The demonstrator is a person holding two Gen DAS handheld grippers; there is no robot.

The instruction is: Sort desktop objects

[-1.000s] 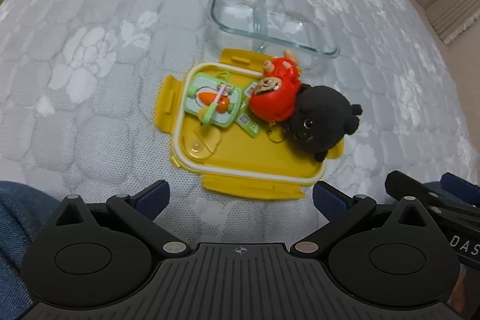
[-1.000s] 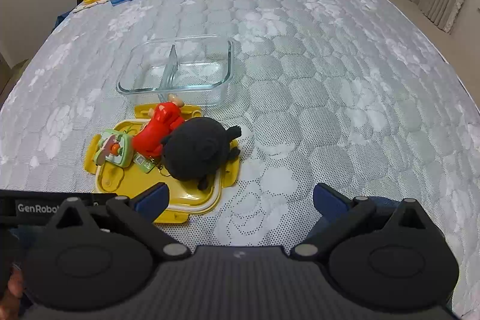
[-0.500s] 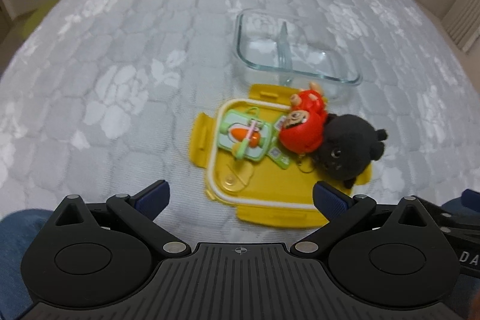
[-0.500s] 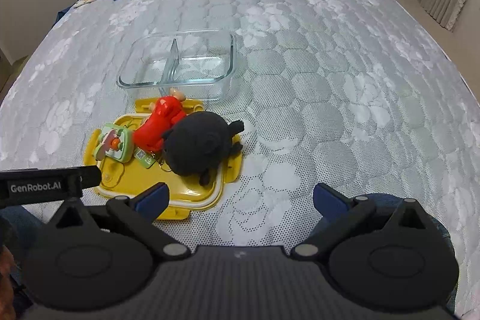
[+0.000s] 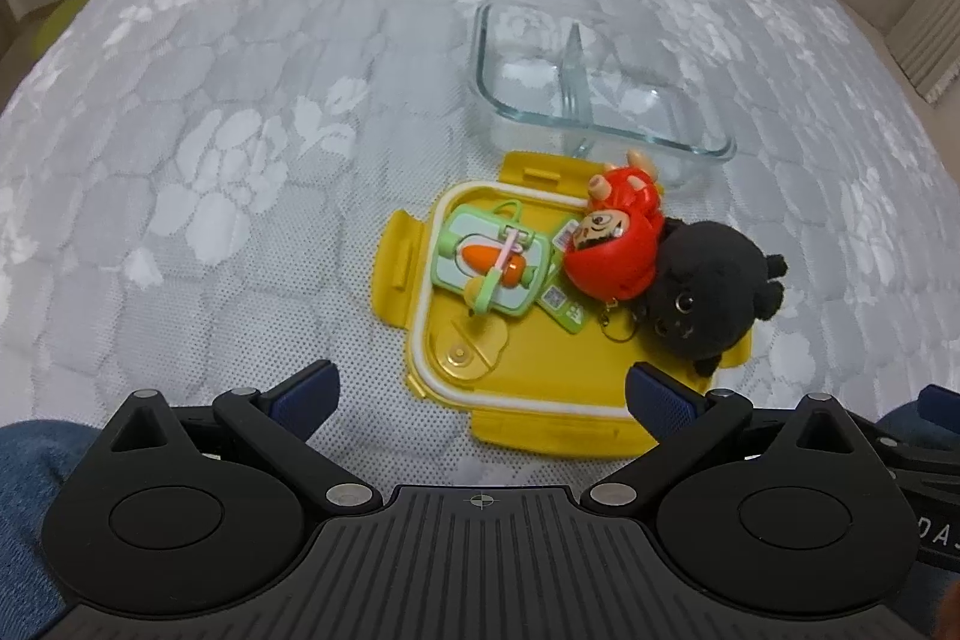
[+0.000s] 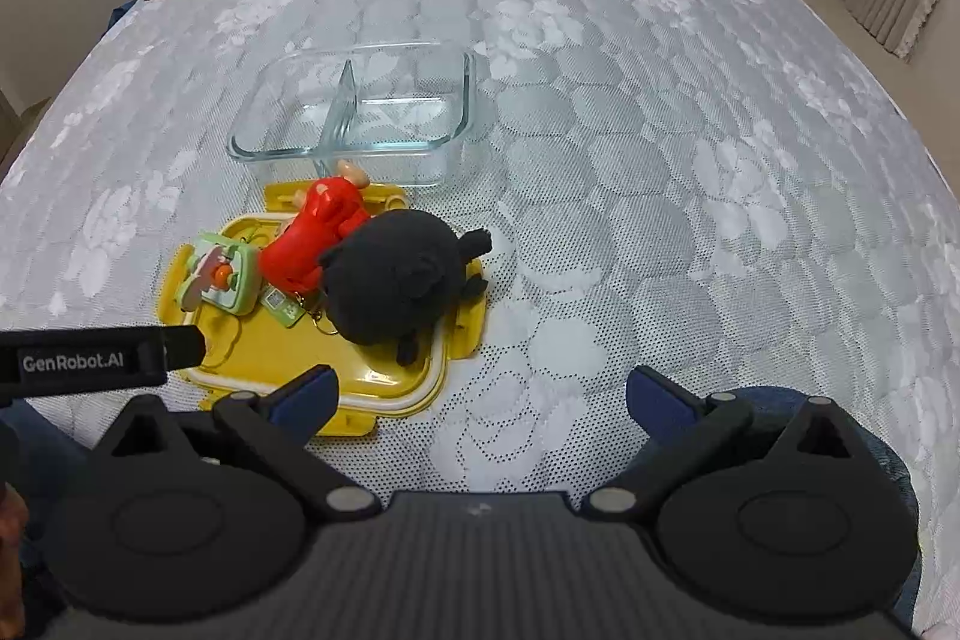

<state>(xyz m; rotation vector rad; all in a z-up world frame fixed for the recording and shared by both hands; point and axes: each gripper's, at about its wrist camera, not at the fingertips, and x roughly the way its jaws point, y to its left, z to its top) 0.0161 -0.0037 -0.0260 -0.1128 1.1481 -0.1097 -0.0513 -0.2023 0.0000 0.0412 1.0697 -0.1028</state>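
Left gripper (image 5: 480,388): jaws spread wide, holding nothing, low centre of its view, facing the toys.
Right gripper (image 6: 477,391): equally wide apart, empty, hovering short of the lid.
Toys: green carrot toy (image 5: 493,263), red figure (image 5: 618,250) and black plush (image 5: 708,295) crowd together on the yellow lid (image 5: 540,370), mid-frame, seemingly staged for sorting.
Glass container (image 5: 600,82): divided in two, both halves empty, just above the lid, likely the destination.
Writing: "GenRobot.AI" on the black bar at the right view's left edge; the tags' print is unreadable.
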